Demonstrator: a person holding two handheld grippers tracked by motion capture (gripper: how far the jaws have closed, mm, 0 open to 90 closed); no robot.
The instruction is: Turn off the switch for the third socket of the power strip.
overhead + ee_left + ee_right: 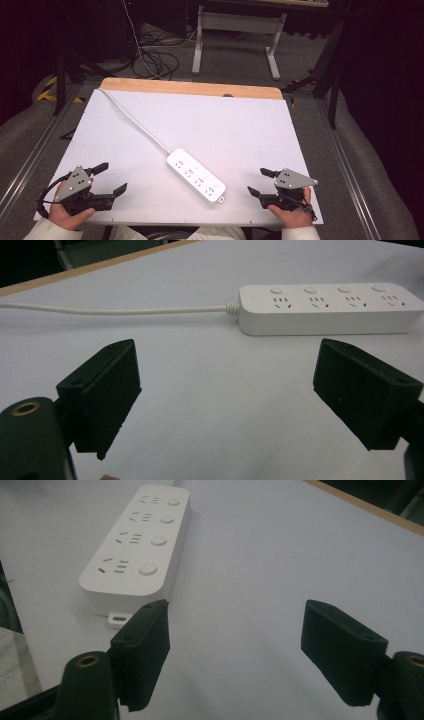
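The left gripper (114, 178) sat at the near left corner of the white table (240, 120), its jaws spread wide with nothing between them. The white power strip (195, 176) lay flat and slantwise at the middle of the table, its cord (132, 119) running off toward the far left corner. The right gripper (259, 181) rested near the right edge, jaws likewise wide apart and holding nothing.
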